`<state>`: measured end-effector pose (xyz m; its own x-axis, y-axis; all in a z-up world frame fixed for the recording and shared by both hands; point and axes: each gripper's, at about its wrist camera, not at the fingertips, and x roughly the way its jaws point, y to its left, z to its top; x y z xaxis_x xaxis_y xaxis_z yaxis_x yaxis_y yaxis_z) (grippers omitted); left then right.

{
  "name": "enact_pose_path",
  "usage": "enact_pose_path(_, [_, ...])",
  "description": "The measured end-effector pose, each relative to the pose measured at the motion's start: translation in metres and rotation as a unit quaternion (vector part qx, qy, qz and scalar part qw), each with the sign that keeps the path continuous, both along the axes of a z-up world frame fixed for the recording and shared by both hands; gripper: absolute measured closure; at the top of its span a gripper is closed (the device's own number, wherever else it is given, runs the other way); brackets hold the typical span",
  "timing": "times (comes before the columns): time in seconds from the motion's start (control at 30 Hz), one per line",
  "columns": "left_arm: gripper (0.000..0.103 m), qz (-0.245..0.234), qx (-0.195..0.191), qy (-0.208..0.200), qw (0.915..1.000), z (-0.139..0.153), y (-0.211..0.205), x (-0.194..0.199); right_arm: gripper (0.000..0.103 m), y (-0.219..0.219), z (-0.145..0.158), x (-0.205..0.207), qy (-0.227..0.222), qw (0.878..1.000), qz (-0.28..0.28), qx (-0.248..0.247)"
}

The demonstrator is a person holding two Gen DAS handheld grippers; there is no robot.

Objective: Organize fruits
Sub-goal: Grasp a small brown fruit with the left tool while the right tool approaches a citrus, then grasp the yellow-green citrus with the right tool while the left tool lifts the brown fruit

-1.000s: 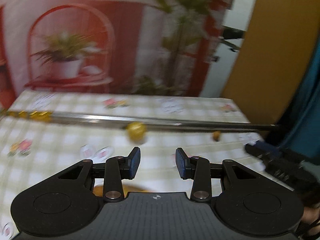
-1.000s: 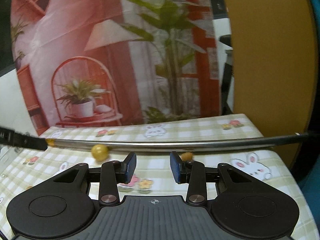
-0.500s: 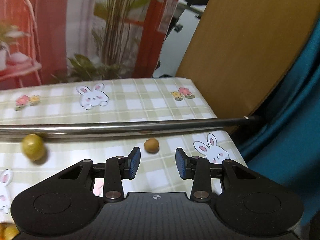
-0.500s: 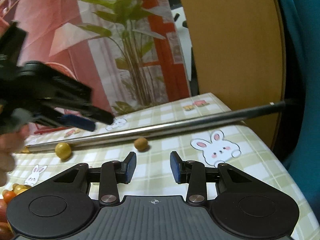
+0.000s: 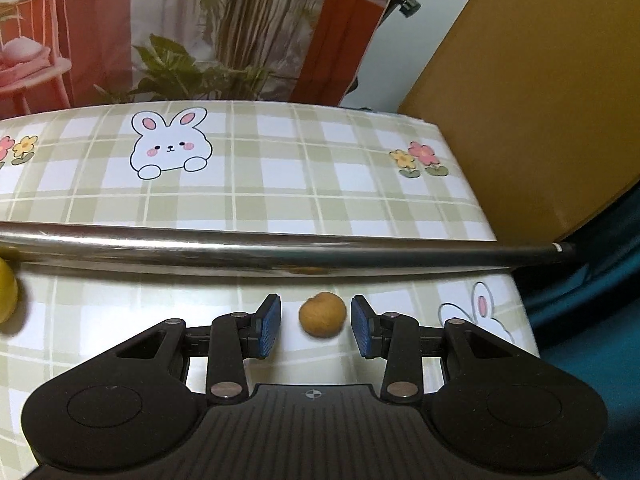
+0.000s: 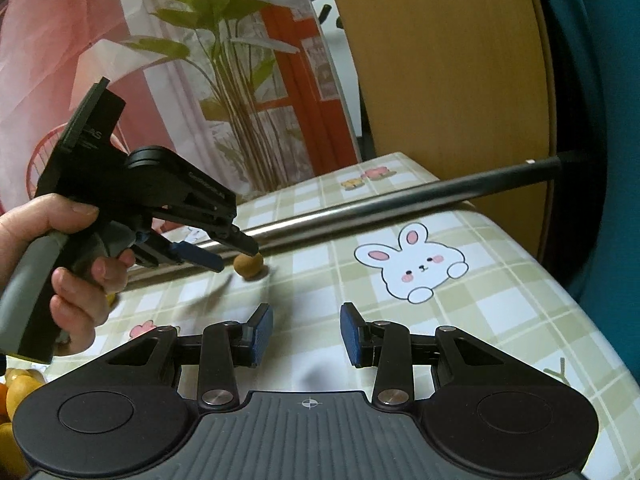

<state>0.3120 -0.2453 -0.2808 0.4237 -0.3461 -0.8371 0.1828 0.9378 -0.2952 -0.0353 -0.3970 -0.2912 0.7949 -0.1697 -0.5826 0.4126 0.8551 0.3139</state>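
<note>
A small round tan fruit lies on the checked tablecloth, just in front of a metal rod. My left gripper is open and straddles this fruit, a blue pad on each side with gaps showing. The right wrist view shows the same small tan fruit at the tips of the left gripper, which a hand holds. My right gripper is open over bare cloth, nearer than the fruit, with nothing between its pads. A yellow fruit peeks in at the left edge.
A long metal rod lies across the table behind the fruit. The table's right edge drops off beside a brown board and teal cloth. Several yellow and orange fruits sit at the lower left of the right wrist view.
My left gripper swung right and closed in until the small tan fruit sits between its open pads. My right gripper turned further right; the left gripper and hand now show larger in its view.
</note>
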Motion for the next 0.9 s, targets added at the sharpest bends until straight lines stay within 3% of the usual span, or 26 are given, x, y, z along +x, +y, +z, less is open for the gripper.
enact_pose_path(0.2, [0.062,0.0,-0.009,0.006,0.9999,-0.007,-0.006,0.006,0.068,0.002,-0.001,0.001,0.007,1.0,0.0,-0.001])
enact_pose_path(0.27, [0.066,-0.006,-0.009,0.004,0.9999,-0.008,-0.008,0.005,0.068,0.003,-0.001,0.002,0.01,1.0,-0.002,0.0])
enact_pose_path(0.3, [0.074,-0.012,-0.01,0.004,0.9999,-0.008,-0.009,0.004,0.068,0.003,-0.001,0.002,0.011,1.0,-0.003,0.0])
enact_pose_path(0.47, [0.076,-0.021,-0.013,0.003,0.9997,-0.006,-0.005,0.0,0.068,0.004,0.001,0.003,0.014,1.0,-0.004,0.003])
enact_pose_path(0.67, [0.076,-0.031,-0.026,-0.02,0.999,0.017,0.024,-0.02,0.068,0.011,0.008,0.009,0.016,1.0,0.005,0.01])
enact_pose_path(0.9, [0.076,-0.021,-0.019,-0.057,0.998,0.058,0.097,-0.057,0.068,0.028,0.021,0.032,0.007,0.999,0.034,0.016])
